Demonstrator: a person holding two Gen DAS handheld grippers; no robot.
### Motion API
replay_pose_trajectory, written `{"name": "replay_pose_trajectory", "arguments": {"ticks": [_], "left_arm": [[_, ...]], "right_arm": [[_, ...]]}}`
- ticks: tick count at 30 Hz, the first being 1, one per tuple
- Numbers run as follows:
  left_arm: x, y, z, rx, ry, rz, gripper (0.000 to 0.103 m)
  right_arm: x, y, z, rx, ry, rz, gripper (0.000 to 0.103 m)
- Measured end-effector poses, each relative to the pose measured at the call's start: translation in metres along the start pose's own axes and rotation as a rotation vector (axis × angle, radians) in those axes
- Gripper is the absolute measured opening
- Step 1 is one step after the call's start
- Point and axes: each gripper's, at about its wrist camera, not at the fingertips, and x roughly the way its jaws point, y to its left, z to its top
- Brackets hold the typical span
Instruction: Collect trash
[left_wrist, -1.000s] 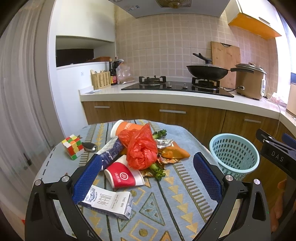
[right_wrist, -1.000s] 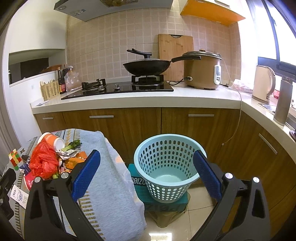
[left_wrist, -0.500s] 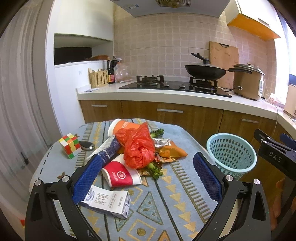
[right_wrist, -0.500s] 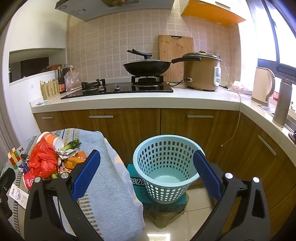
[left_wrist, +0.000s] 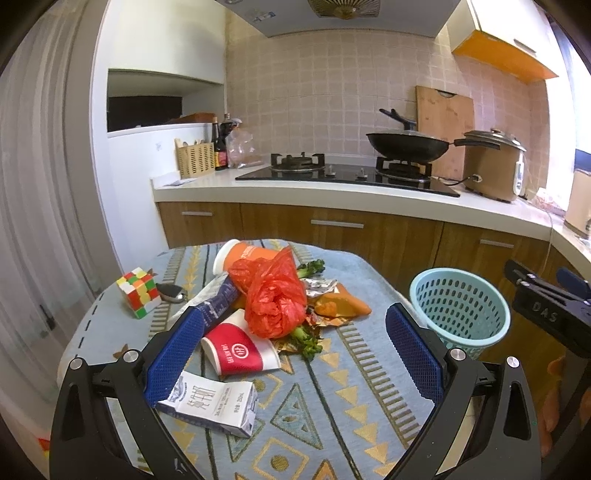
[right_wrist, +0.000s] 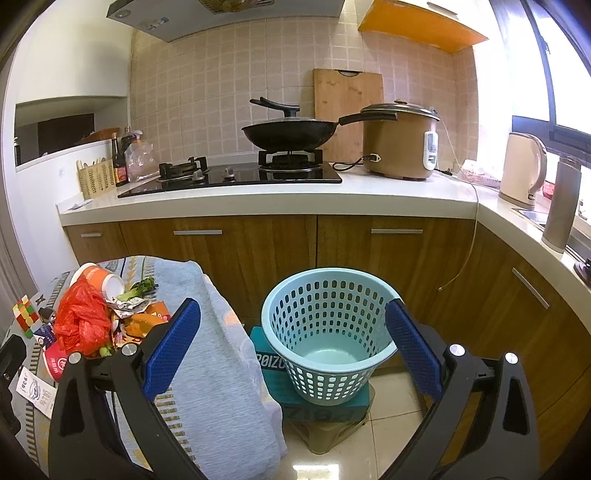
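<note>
My left tool (left_wrist: 295, 354) hangs spread wide just short of the red paper cup (left_wrist: 238, 352), which lies dead ahead on the bench (left_wrist: 351, 402), long axis crosswise. Right of it, my right tool (right_wrist: 291, 347), also spread, faces the empty basket (right_wrist: 328, 332).

"DAS" is printed in pale letters on the black body of the right tongs (left_wrist: 546, 314). On the teal box (right_wrist: 271, 363) under the basket (right_wrist: 328, 343), "20IZO" can be read. Characters on the milk carton (left_wrist: 210, 404) and the red cup's (left_wrist: 236, 354) round logo cannot be made out.
</note>
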Motion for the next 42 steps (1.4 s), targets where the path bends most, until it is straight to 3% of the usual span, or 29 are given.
{"name": "replay_pose_trajectory", "arguments": {"ticks": [14, 17, 20, 23, 27, 33, 37, 42], "left_arm": [[-0.002, 0.005, -0.003, 0.001, -0.002, 0.007, 0.096], [-0.003, 0.017, -0.01, 0.008, -0.009, 0.04, 0.096], [-0.006, 0.042, -0.025, -0.031, -0.021, 0.012, 0.096], [0.002, 0.064, -0.04, -0.034, 0.019, 0.047, 0.096], [0.02, 0.082, -0.056, -0.053, 0.108, 0.068, 0.096], [0.035, 0.076, -0.085, 0.029, 0.212, 0.058, 0.096], [0.048, 0.074, -0.102, 0.093, 0.271, 0.171, 0.094], [0.047, 0.109, -0.104, -0.001, 0.282, 0.203, 0.093]], "right_arm": [[0.001, 0.002, 0.001, -0.004, -0.001, -0.001, 0.096], [0.001, 0.002, 0.0, -0.003, -0.005, 0.001, 0.096], [0.003, 0.007, -0.002, -0.018, -0.01, 0.006, 0.096], [0.006, 0.019, -0.007, -0.057, -0.012, 0.026, 0.095], [0.011, 0.044, -0.016, -0.119, 0.003, 0.094, 0.084], [0.015, 0.077, -0.034, -0.189, 0.038, 0.173, 0.083], [0.022, 0.091, -0.044, -0.213, 0.077, 0.213, 0.083], [0.029, 0.105, -0.054, -0.25, 0.104, 0.231, 0.083]]}}
